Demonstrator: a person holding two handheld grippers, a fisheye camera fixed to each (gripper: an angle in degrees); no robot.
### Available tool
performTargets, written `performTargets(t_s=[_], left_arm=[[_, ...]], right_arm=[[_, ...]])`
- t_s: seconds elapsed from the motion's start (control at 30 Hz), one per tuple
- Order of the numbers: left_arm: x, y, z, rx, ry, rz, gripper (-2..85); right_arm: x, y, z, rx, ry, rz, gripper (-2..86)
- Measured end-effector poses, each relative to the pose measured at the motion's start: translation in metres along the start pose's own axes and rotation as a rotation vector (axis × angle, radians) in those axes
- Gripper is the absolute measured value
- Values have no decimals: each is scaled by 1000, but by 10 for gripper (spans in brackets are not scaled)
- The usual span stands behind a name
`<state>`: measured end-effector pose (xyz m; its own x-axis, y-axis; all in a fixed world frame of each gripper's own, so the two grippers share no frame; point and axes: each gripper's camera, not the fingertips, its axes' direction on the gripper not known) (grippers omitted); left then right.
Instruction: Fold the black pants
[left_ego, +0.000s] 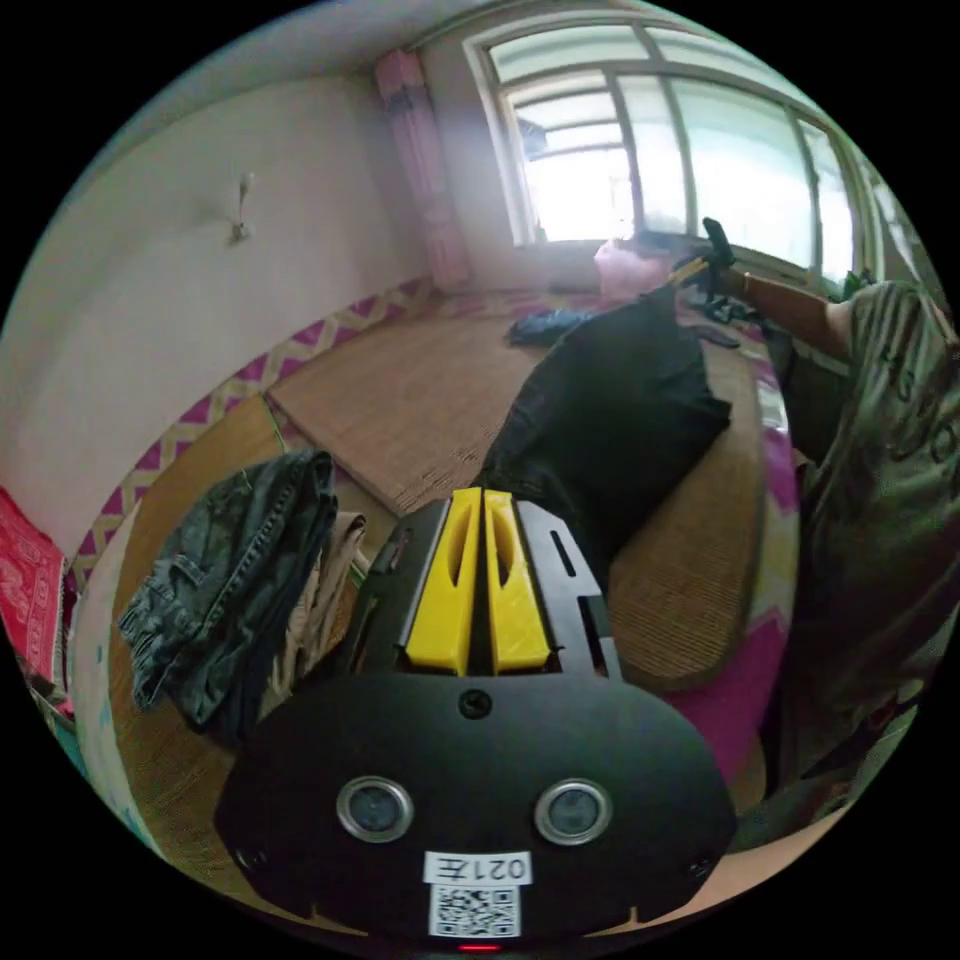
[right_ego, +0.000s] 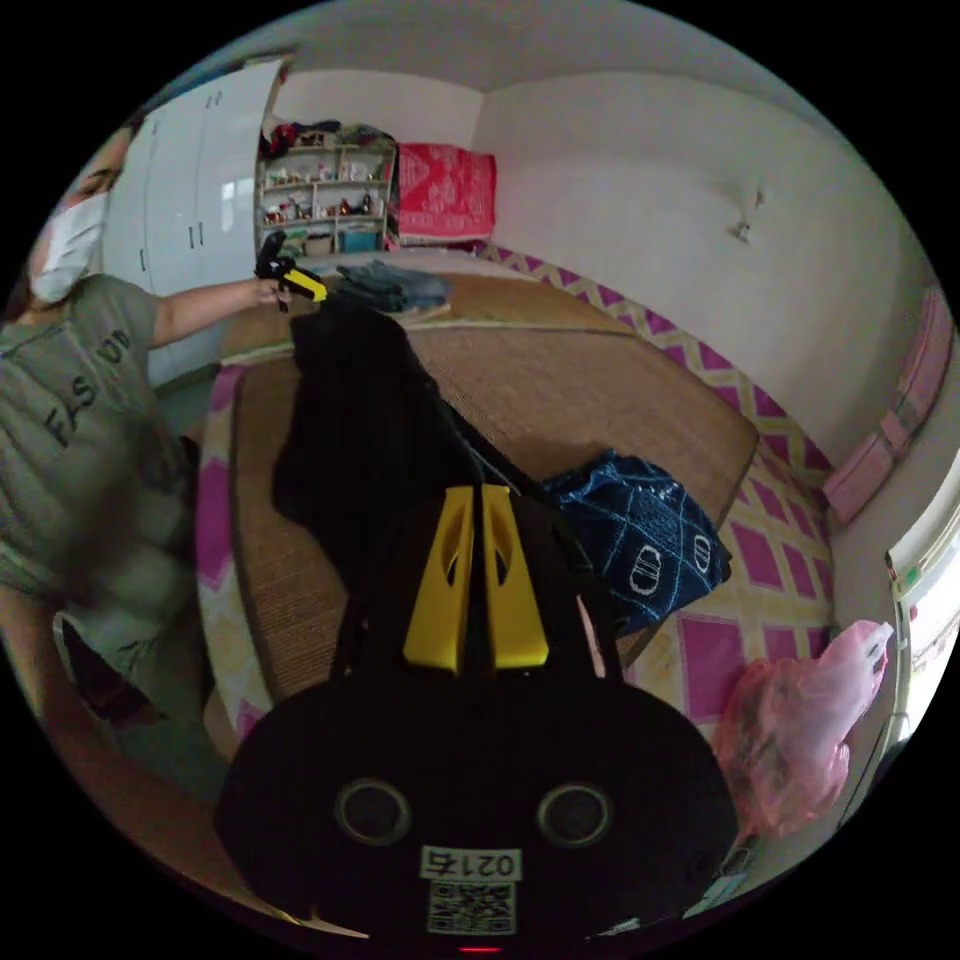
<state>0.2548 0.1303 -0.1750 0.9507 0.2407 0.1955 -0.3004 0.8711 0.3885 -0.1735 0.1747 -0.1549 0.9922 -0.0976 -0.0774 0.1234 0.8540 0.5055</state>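
Pants (left_ego: 610, 420) stretch lengthwise between my left tool (left_ego: 484, 500) and right tool (right_ego: 482, 495), both clamped on them (above the bed's (right_ego: 560, 400) near edge).

Bright bedroom with pale walls

A wide window (left_ego: 680, 150) with a pink curtain (left_ego: 425, 170) lets in daylight; a woven mat (right_ego: 560, 390) covers the bed, and a white wardrobe (right_ego: 200, 190) stands beside cluttered shelves (right_ego: 320, 205).

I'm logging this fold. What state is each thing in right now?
black pants: lifted, stretched between both tongs, sagging onto the mat.
left tongs: shut on the pants.
right tongs: shut on the pants.
jeans: crumpled heap.
blue patterned cloth: bunched on the mat.
pink bag: slumped.
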Motion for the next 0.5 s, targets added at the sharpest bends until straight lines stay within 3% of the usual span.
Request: performTargets(t_s=[0.2, 0.37, 0.5], left_arm=[[95, 67, -85, -10, 104, -17, -9], [147, 139, -81, -100, 212, -216, -9], [158, 177, -88, -37, 209, -378, -9]], right_arm=[[-130, 61, -97, 3, -47, -61, 13], [-191, 130, -65, -218, -113, 39, -4], [-193, 162, -39, -230, -105, 158, -1]])
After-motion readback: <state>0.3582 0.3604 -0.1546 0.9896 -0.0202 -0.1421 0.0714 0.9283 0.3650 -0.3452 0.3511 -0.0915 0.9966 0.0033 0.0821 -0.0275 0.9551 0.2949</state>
